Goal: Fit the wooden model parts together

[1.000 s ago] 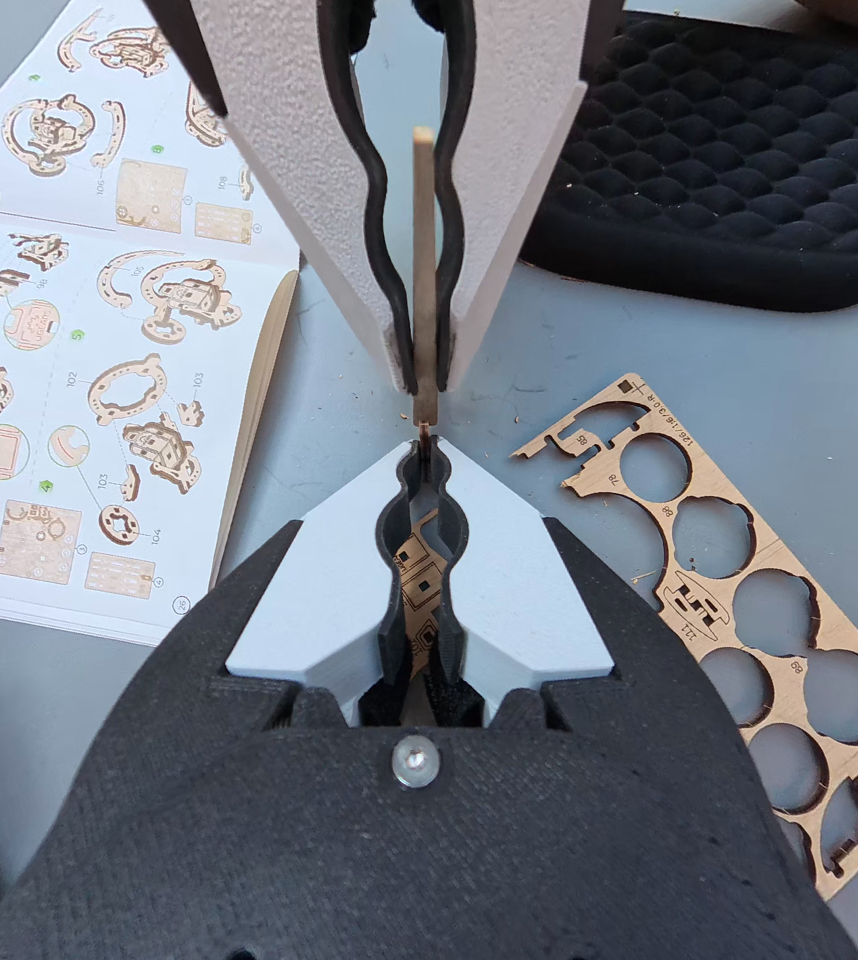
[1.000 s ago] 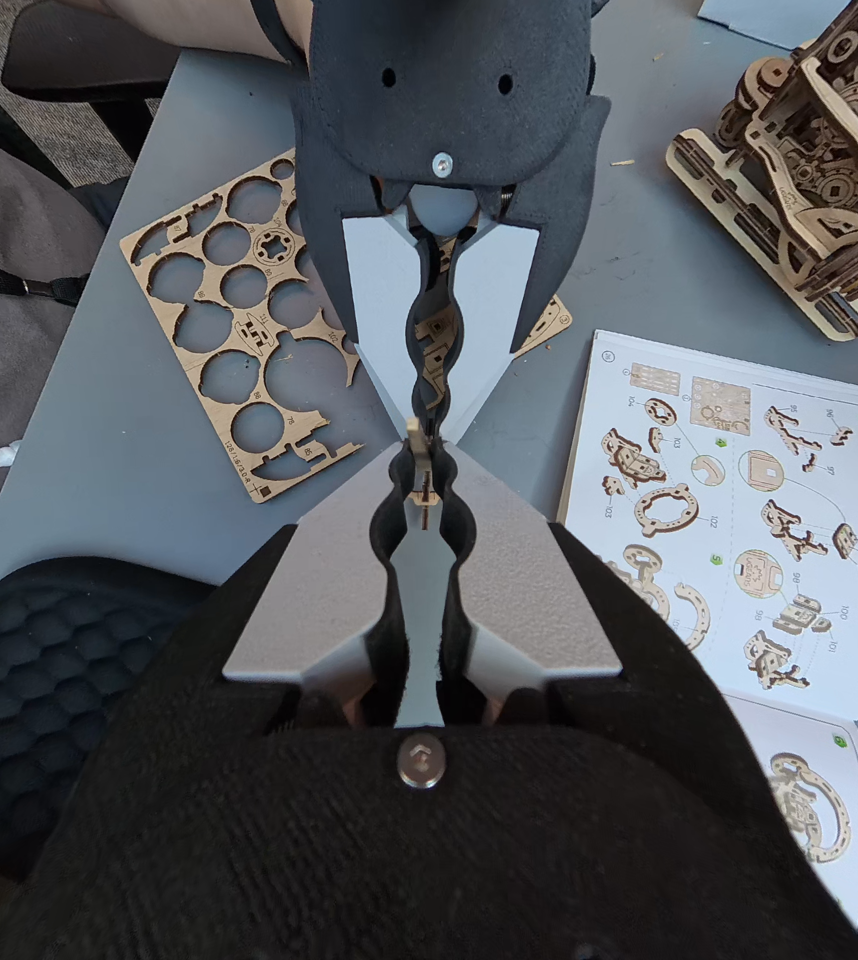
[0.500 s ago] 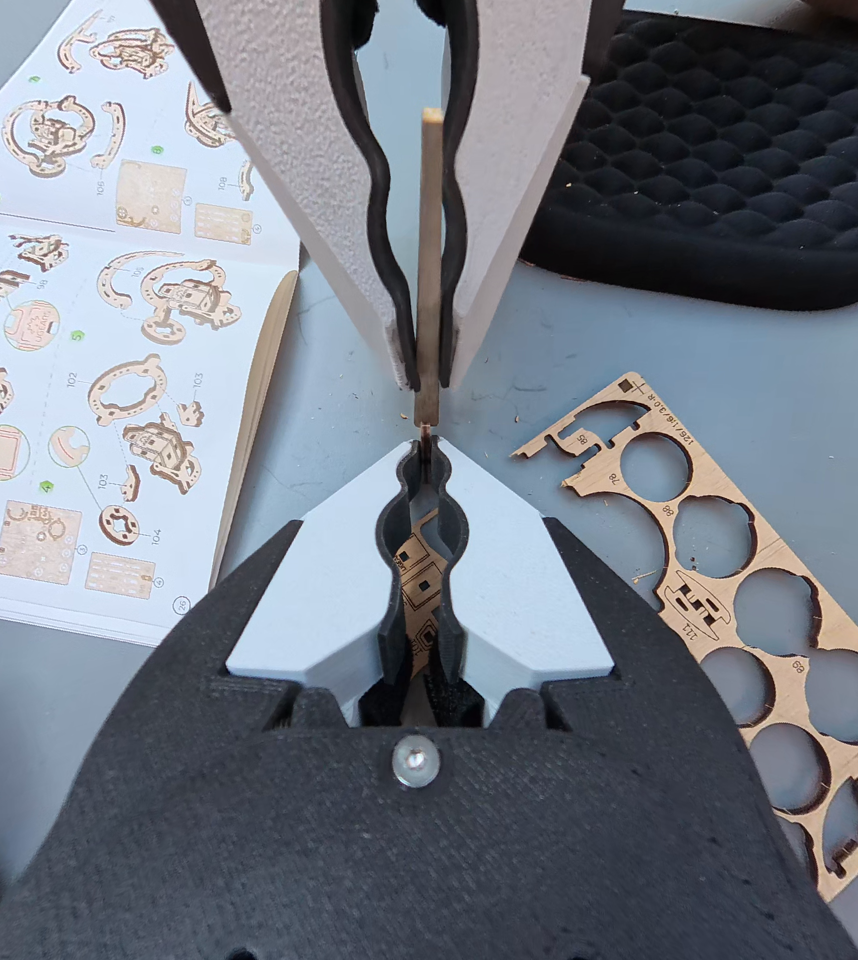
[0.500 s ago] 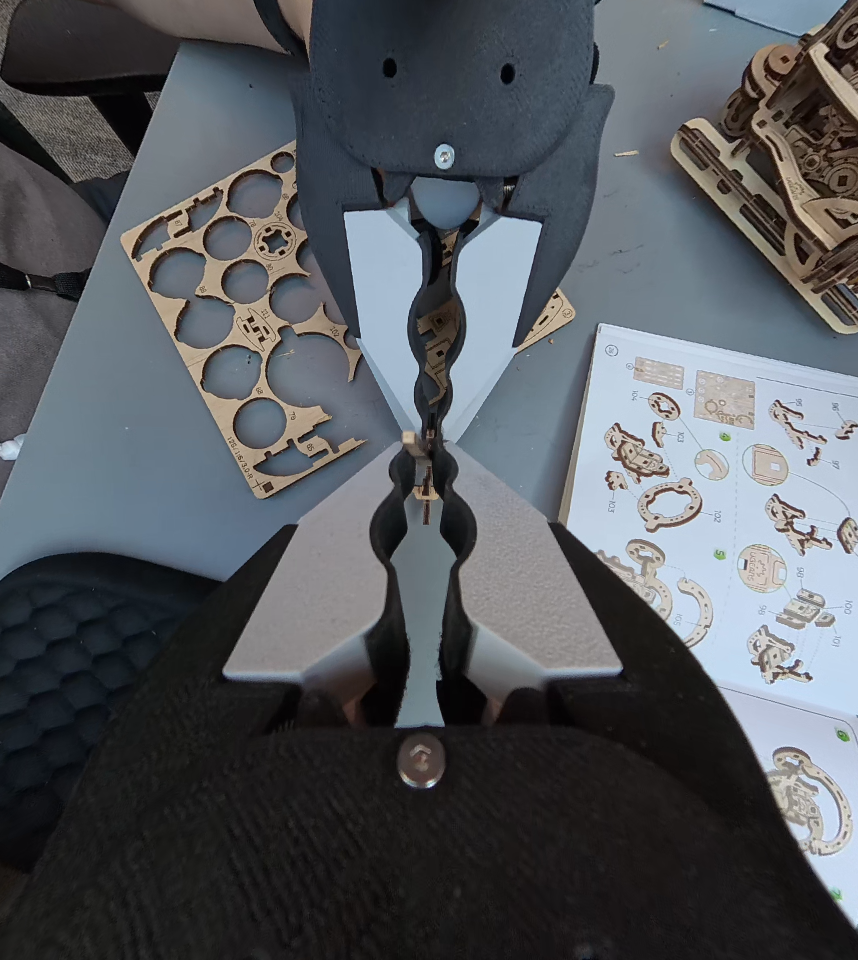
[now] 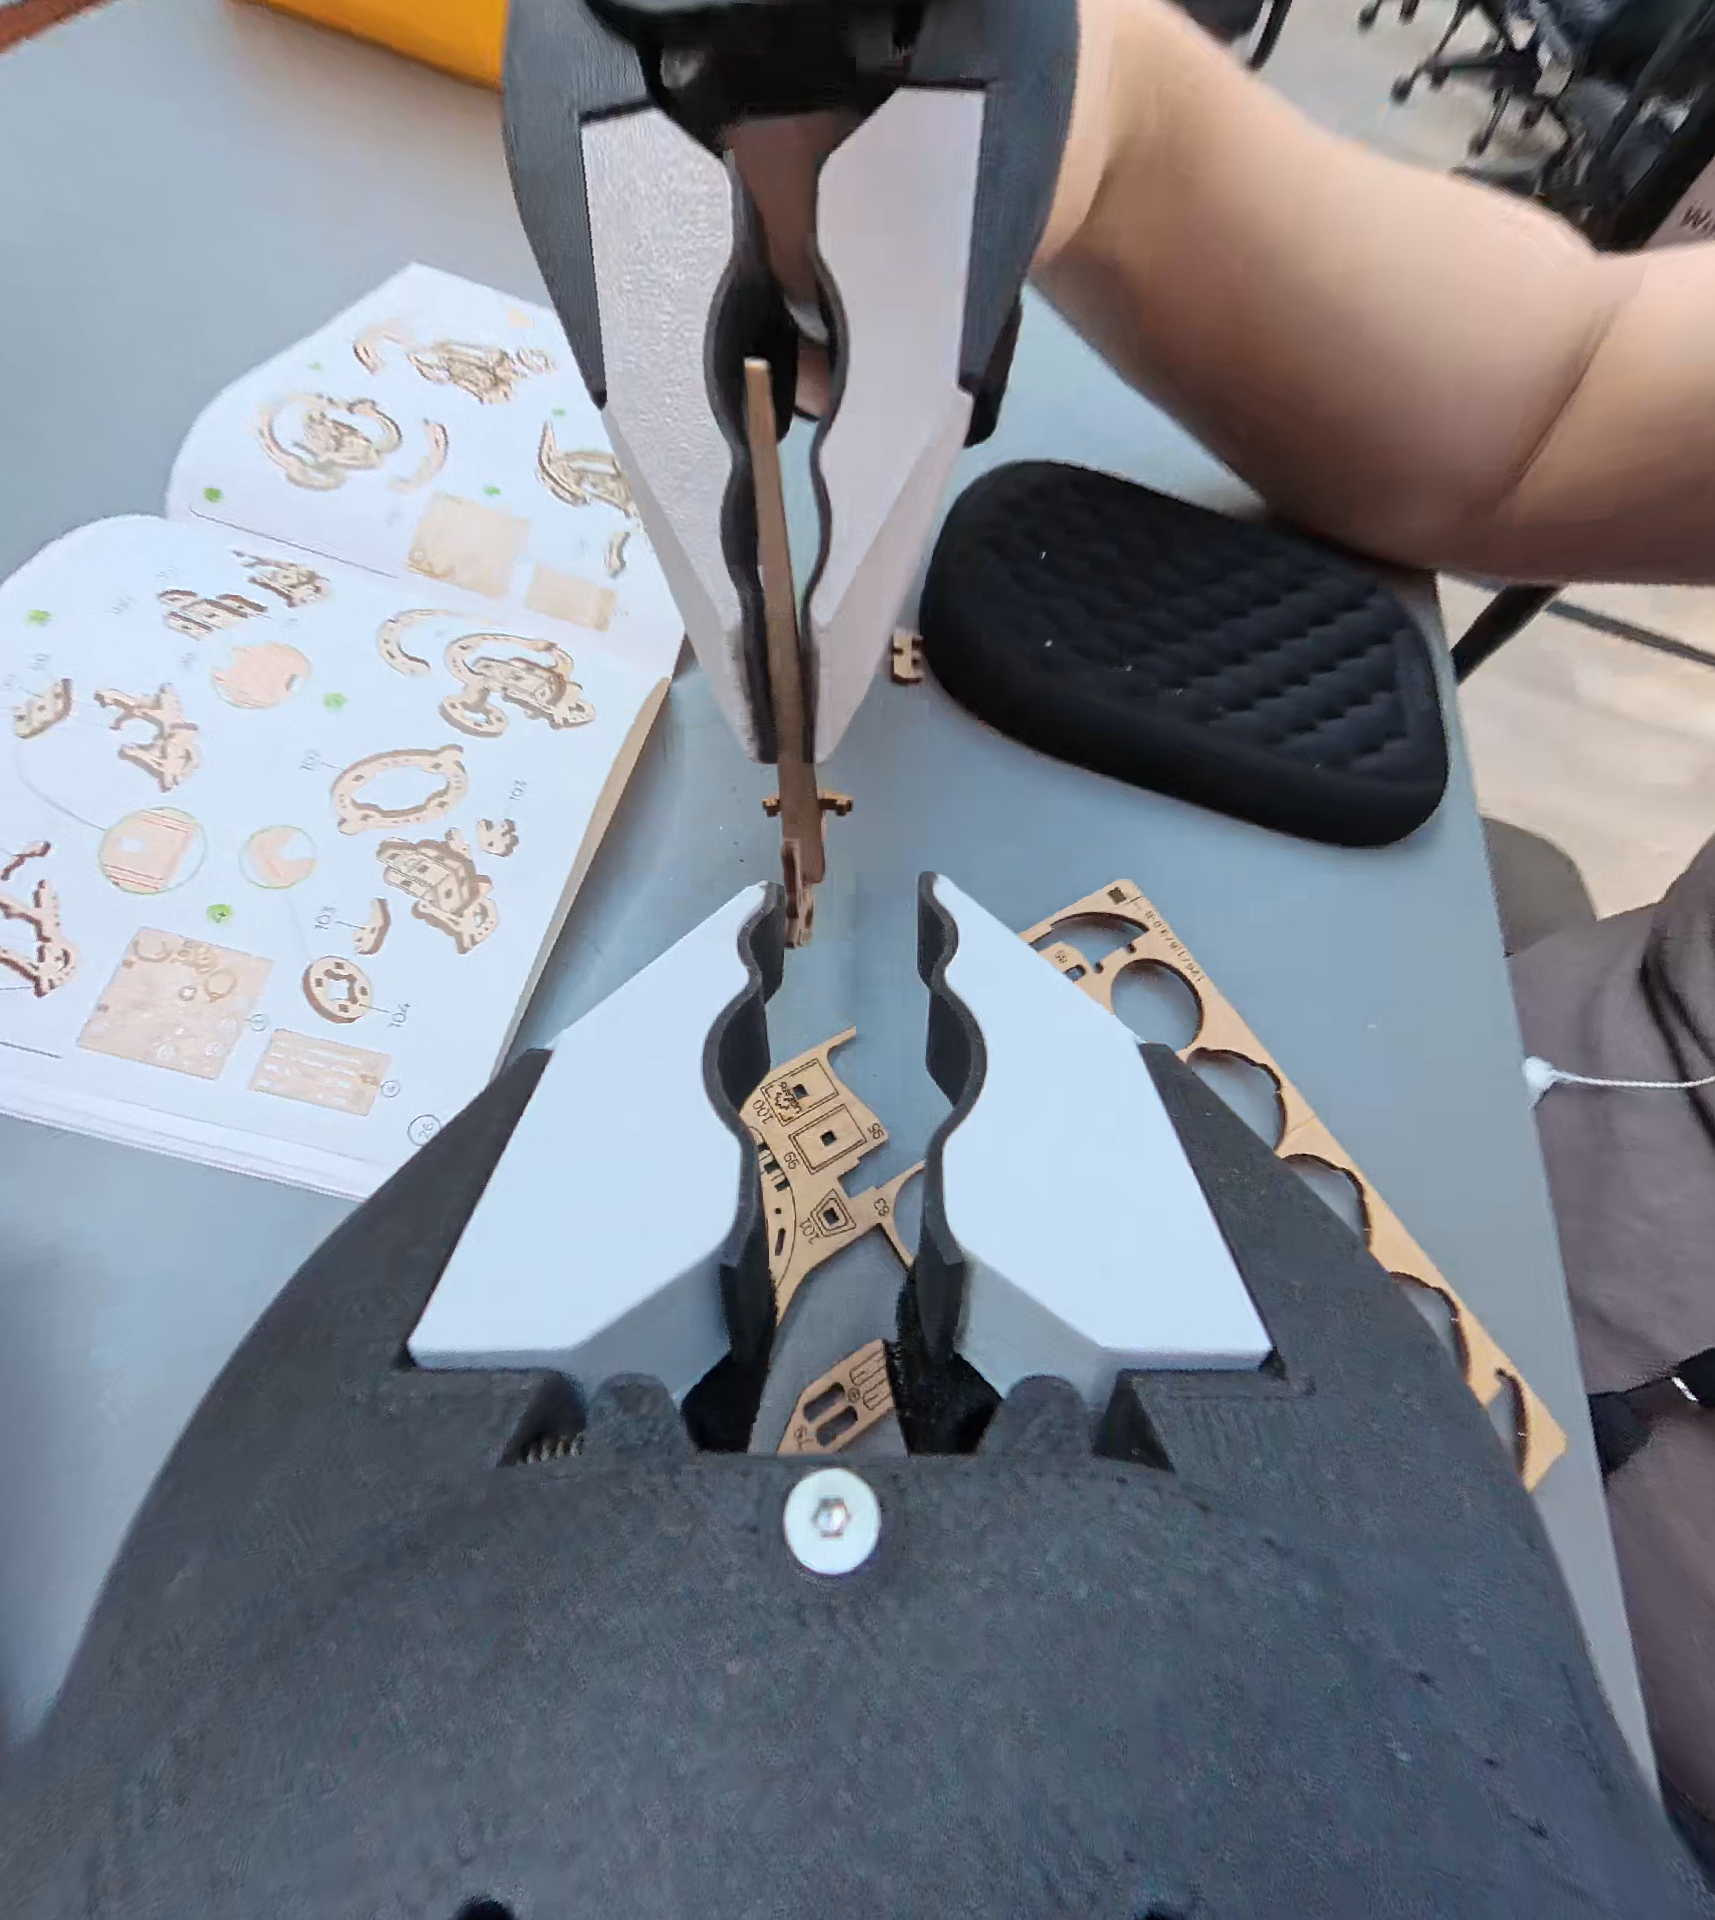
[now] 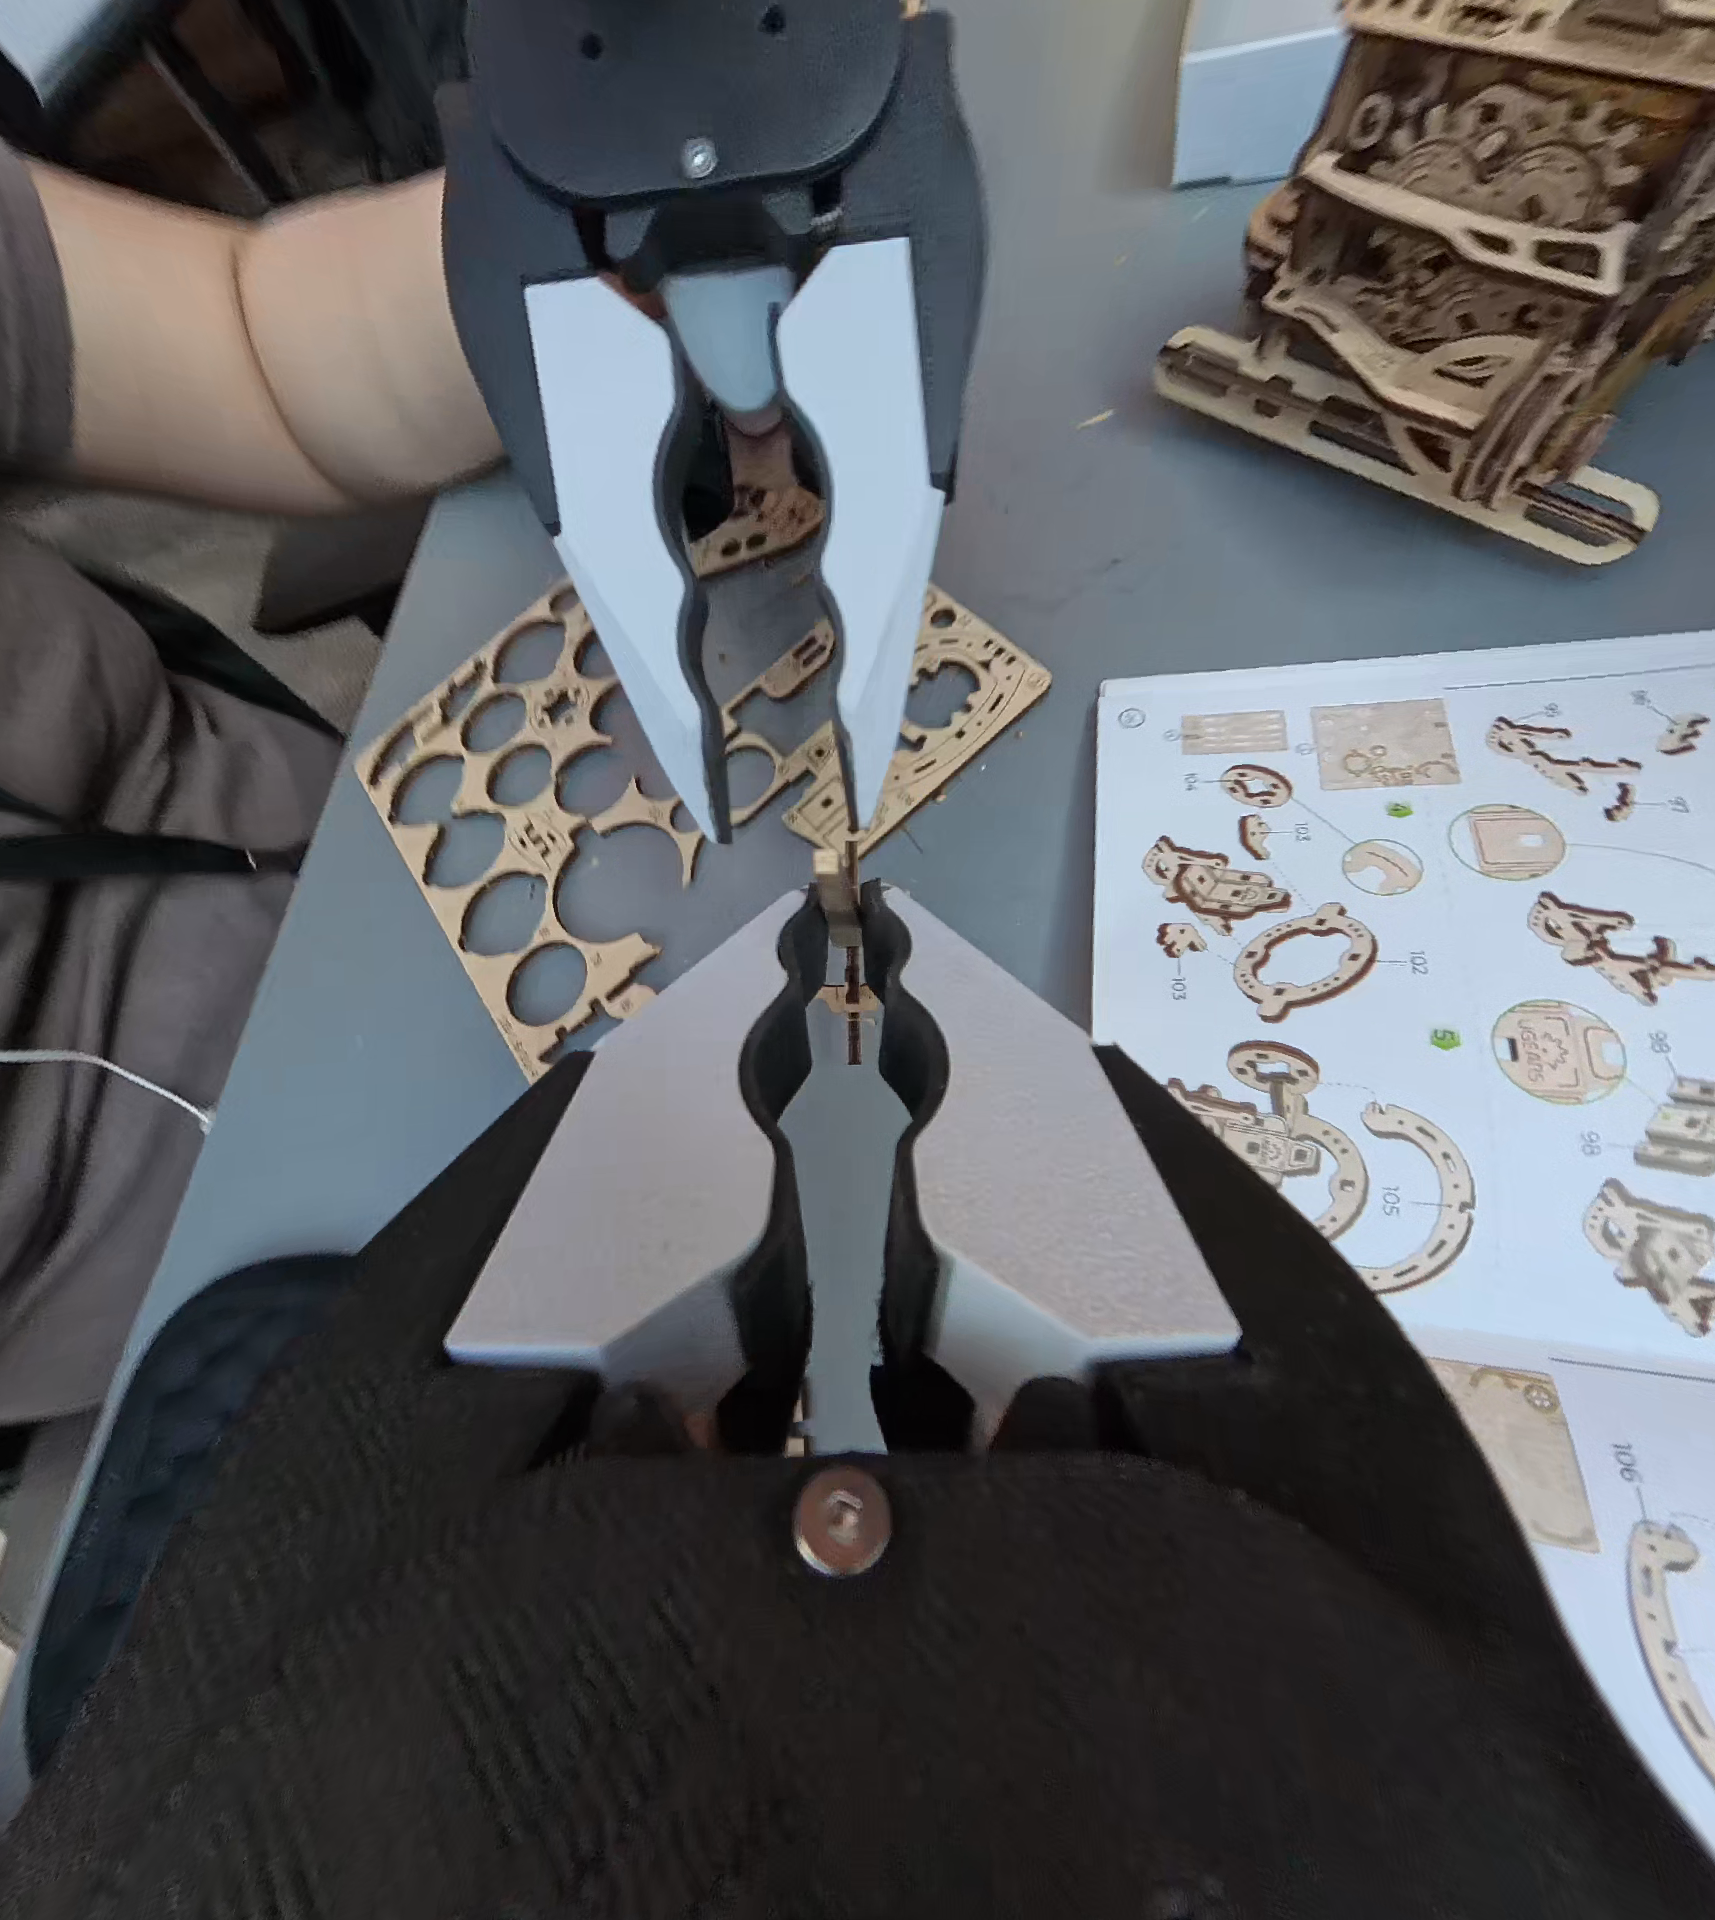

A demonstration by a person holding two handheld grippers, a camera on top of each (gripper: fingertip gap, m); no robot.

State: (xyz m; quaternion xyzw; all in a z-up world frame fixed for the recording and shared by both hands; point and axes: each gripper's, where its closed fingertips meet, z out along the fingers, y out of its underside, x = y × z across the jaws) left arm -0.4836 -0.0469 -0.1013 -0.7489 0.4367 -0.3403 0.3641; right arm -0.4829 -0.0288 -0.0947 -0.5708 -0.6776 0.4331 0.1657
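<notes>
Here the left gripper (image 5: pixel 848 899) stood parted, while the right gripper (image 6: pixel 845 914) pinched the thin wooden part (image 5: pixel 788 665) above the grey surface (image 5: pixel 1196 935).

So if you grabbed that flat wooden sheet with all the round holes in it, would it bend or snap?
The wooden sheet looks thin and lies flat on the table, so it is probably light and fairly stiff. Only narrow strips of wood remain between its holes, so those would likely snap first if twisted. Lying flat, it may be hard to pinch by an edge.
</notes>
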